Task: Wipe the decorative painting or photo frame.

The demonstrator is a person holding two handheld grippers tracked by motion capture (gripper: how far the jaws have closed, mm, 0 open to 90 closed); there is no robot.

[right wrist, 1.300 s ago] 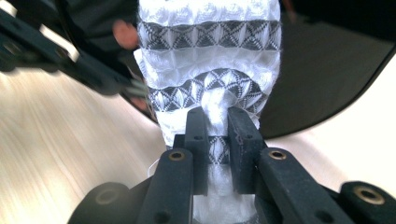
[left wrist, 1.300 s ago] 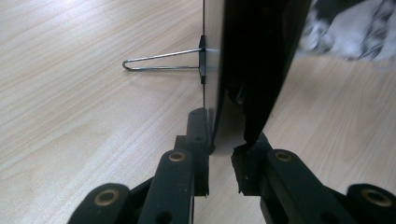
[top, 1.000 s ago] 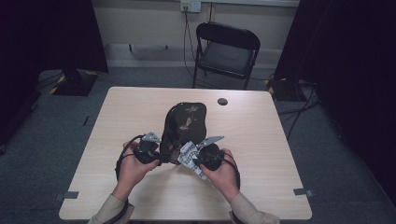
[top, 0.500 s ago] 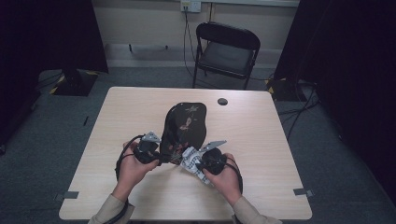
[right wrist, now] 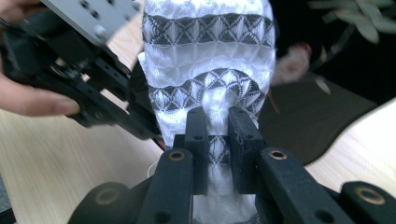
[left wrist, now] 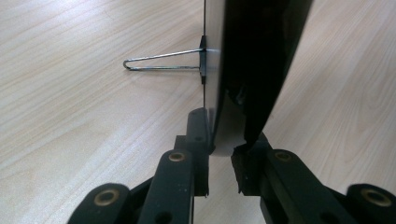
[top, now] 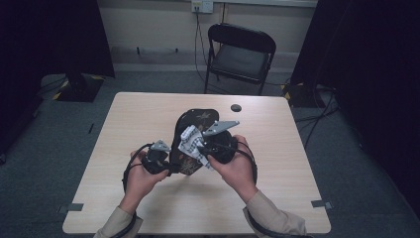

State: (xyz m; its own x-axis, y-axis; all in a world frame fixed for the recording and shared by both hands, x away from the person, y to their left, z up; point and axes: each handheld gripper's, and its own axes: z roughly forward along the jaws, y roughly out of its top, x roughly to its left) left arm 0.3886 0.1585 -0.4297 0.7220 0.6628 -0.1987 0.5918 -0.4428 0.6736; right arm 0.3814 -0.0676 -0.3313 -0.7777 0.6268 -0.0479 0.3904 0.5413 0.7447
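A dark, flat, floral-patterned piece lies in the middle of the table, its near end raised. My left gripper is shut on that near edge; in the left gripper view its pads pinch the thin black edge, and a wire clip sticks out of the piece's side. My right gripper is shut on a white knitted cloth with grey triangle bands, held above the dark piece. In the right gripper view the cloth bunches between the jaws, with the other gripper at its left.
A small black round object lies near the table's far edge. A black folding chair stands behind the table. Bare wood stretches to either side of the hands.
My right hand has risen, lifting the white cloth up over the dark piece. The left hand has stayed in place.
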